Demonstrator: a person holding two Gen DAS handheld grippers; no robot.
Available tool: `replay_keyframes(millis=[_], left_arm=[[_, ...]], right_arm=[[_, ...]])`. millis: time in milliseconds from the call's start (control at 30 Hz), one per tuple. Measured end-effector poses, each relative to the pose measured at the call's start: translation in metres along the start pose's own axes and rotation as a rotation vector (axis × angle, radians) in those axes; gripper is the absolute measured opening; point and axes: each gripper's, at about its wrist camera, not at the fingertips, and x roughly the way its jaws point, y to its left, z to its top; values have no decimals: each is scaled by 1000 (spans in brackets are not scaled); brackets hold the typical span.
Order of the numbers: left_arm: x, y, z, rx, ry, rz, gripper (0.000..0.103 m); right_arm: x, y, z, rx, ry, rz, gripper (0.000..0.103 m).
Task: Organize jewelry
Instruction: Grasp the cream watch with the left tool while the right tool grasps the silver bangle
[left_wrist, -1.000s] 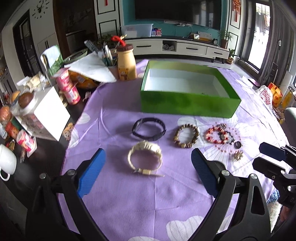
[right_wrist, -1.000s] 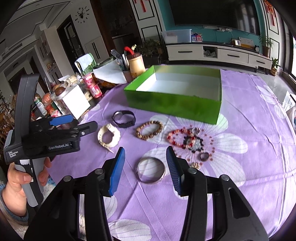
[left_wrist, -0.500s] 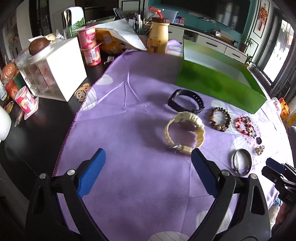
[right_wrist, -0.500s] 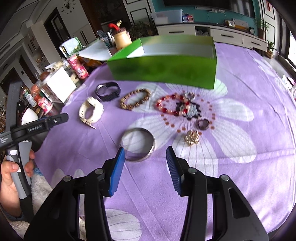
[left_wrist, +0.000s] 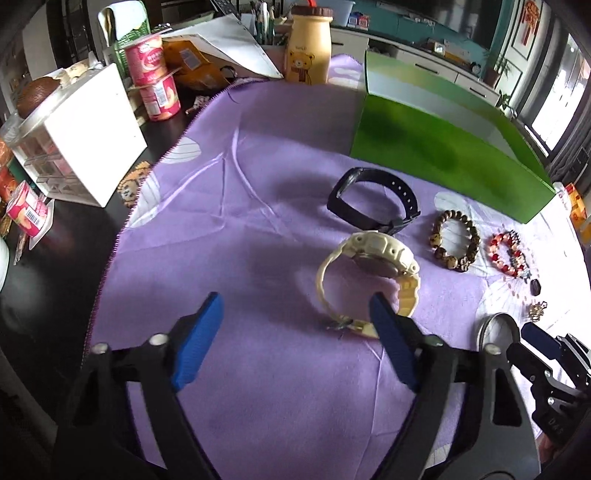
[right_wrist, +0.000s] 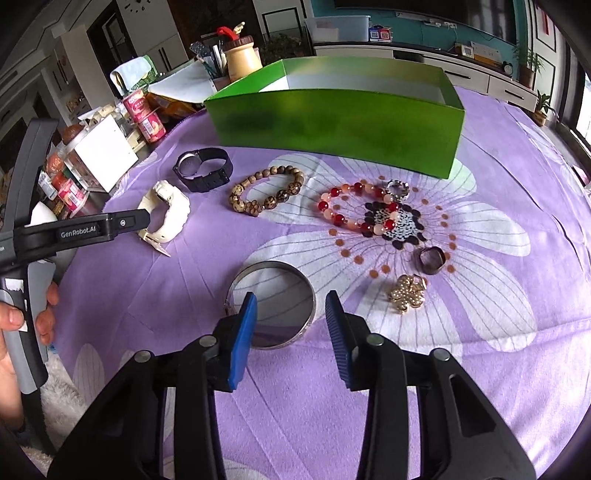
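Observation:
Jewelry lies on a purple flowered cloth (right_wrist: 480, 369) in front of a green open box (right_wrist: 332, 122). A cream watch (left_wrist: 365, 273) lies just ahead of my left gripper (left_wrist: 295, 332), which is open, its right pad beside the strap. A silver bangle (right_wrist: 271, 304) lies at the tips of my right gripper (right_wrist: 291, 325), which is open, its left pad over the bangle's rim. Also here are a black watch (right_wrist: 203, 168), a brown bead bracelet (right_wrist: 266, 188), a red bead bracelet (right_wrist: 354, 208), a dark ring (right_wrist: 430, 260) and a gold charm (right_wrist: 406, 293).
The cloth's left edge (left_wrist: 122, 229) drops to a dark table with a white box (left_wrist: 85, 144), yogurt cups (left_wrist: 155, 85) and a yellow bear bottle (left_wrist: 308, 55). A small silver ring (right_wrist: 397, 188) lies near the green box.
My left gripper has moved forward and down toward the cream watch. My right gripper has come lower and closer over the silver bangle. No object has moved.

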Motion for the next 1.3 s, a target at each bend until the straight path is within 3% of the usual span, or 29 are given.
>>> replay_keyframes(millis=[133,267,367,500,733,1300], left_arm=[[5,-4,2,18,2,-2,65],[10,-10,4,47,7,-10,41],[13,-15,4,67,7,-4,34],[14,-23,2,101,-5,-1,20],[9,-26,0,126,-47,14,7],[-33,-43,10,174,-164,-1,7]], right_arm=[[6,4,-2,-34,1,-25,30],[8,5,-1,-60,-10,-60,19],[9,4,0,-68,-17,-83,9],[11,4,2,-76,-25,-95,4],[10,5,3,-71,-39,-83,4],[-28,9,21,-65,-164,-45,4]])
